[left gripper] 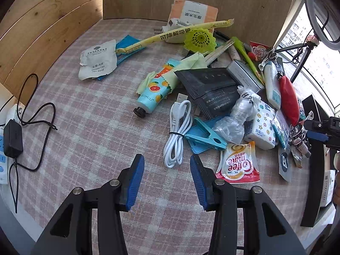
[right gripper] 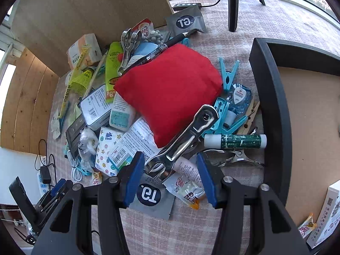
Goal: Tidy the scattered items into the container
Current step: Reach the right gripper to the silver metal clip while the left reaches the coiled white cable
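Metal clip [right gripper: 182, 142], stiff and slippery, lies at 12 o'clock between the right gripper [right gripper: 167, 177]'s part-open, empty jaws; grasp mid-body.

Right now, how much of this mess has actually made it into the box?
Almost none. The black tray shows a bare floor, with just a sachet and a white carton at its lower corner. In hand: nothing; the left gripper is open over the white cable, the right gripper open above the metal clip. Left: the whole pile, including the red pouch and hand cream tube.
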### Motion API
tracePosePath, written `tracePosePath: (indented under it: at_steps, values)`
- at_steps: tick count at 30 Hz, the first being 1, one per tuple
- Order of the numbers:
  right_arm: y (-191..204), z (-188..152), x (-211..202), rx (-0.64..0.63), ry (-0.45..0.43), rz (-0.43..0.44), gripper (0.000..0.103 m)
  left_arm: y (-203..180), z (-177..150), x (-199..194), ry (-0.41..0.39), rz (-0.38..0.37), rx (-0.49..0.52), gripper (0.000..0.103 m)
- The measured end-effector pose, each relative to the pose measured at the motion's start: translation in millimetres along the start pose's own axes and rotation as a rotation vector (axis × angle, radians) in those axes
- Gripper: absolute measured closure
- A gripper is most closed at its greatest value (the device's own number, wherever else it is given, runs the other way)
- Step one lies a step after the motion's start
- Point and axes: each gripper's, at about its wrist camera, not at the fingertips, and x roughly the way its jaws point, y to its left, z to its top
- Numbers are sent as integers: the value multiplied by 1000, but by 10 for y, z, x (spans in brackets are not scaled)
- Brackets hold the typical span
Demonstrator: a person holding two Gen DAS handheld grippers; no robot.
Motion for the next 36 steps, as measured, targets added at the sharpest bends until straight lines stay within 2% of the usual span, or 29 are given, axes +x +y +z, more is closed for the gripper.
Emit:
tracePosePath:
  at_steps: [9,14,24,26,36]
  values:
    - [38,42,168,20,36,-17,62,-1,59,221,34,6,26,63]
    - [47,46,170,16,36,-23,63,-35,98,281,39,10,33,69]
    - [80,76,161,6,44,-39,63,-99,141,349,50,15,33,75]
    - [87,79,158,0,44,-43,63,-121,150,355,50,16,36,79]
    - [122,115,155,-8,48,-58,62,-105,138,350,48,8,14,82]
